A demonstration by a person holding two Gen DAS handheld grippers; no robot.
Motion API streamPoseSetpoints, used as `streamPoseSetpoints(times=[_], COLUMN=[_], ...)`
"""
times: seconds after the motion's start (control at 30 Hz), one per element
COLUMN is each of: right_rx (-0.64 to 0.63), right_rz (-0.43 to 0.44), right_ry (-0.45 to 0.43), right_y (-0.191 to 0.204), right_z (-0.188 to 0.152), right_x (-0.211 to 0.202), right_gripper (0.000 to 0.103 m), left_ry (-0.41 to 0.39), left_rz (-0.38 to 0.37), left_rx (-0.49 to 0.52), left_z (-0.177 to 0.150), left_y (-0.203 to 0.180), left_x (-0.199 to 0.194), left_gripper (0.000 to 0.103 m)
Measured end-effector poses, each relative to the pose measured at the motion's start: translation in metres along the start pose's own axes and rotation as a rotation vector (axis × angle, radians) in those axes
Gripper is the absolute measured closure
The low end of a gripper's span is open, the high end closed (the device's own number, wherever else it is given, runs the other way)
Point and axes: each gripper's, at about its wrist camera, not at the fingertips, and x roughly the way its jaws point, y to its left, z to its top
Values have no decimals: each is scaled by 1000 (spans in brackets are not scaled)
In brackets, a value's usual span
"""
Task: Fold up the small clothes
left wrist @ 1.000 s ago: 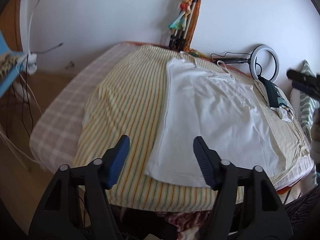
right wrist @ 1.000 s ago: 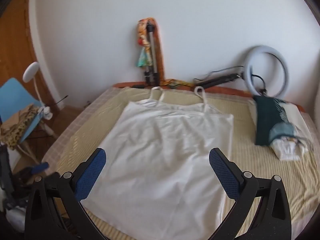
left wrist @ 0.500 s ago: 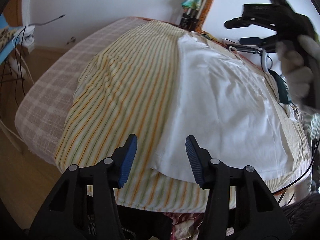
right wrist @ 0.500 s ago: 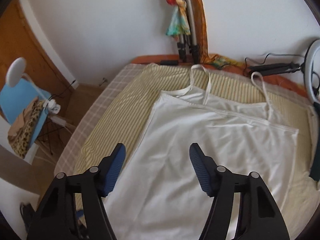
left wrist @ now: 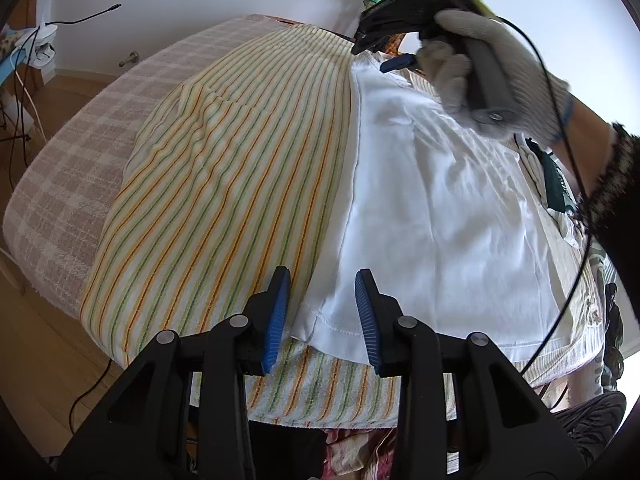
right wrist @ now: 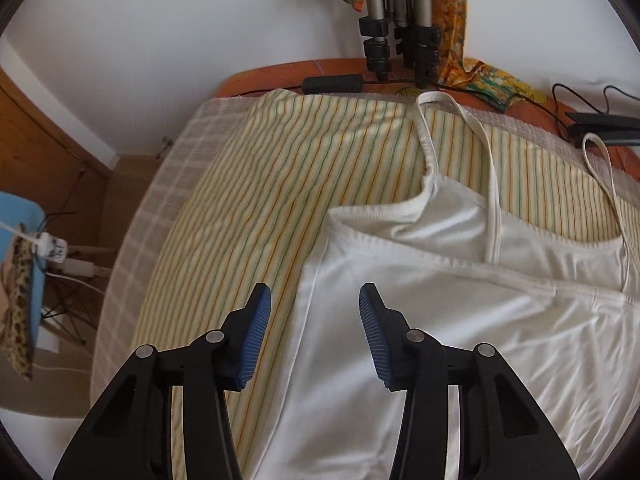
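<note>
Tripod legs and a cable stand just beyond the camisole

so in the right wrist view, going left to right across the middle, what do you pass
blue chair → checked bed cover → striped towel → white camisole

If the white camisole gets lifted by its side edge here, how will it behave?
The white camisole is probably floppy: it lies thin and wrinkled on the striped towel, so it should drape and sag. It looks light. Its loose straps would likely trail or tangle. The left hand-held gripper, closing around the hem corner, may bunch it.
</note>
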Motion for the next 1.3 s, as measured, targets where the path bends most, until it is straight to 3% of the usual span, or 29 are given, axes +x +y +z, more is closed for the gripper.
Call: streamPoseSetpoints(times=[0.1, 0.23, 0.43, 0.47, 0.57, 0.93, 1.3], right_rx=[-8, -27, -84, -83, -58, -31, 41], right_rz=[-44, -89, -175, -178, -141, -40, -44], right_ry=[16, 34, 37, 37, 37, -50, -86], right_y=[4, 8, 16, 16, 9, -41, -98], right_z=[9, 14, 19, 20, 25, 18, 4], right_x=[12, 25, 32, 32, 29, -23, -36], right_gripper=[58, 59, 81, 94, 100, 101, 101], left_ry=[1, 0, -17, -19, -34, -46, 26], left_rz=[-8, -33, -58, -69, -85, -177, -234], left_rx=[-4, 5, 33, 30, 42, 139, 217], left_z=[0, -1, 0, 1, 1, -1, -10], left_y=[1, -1, -9, -9, -13, -54, -103], left_x=[1, 1, -4, -5, -11, -25, -5], left_gripper=[89, 98, 99, 99, 100, 100, 100])
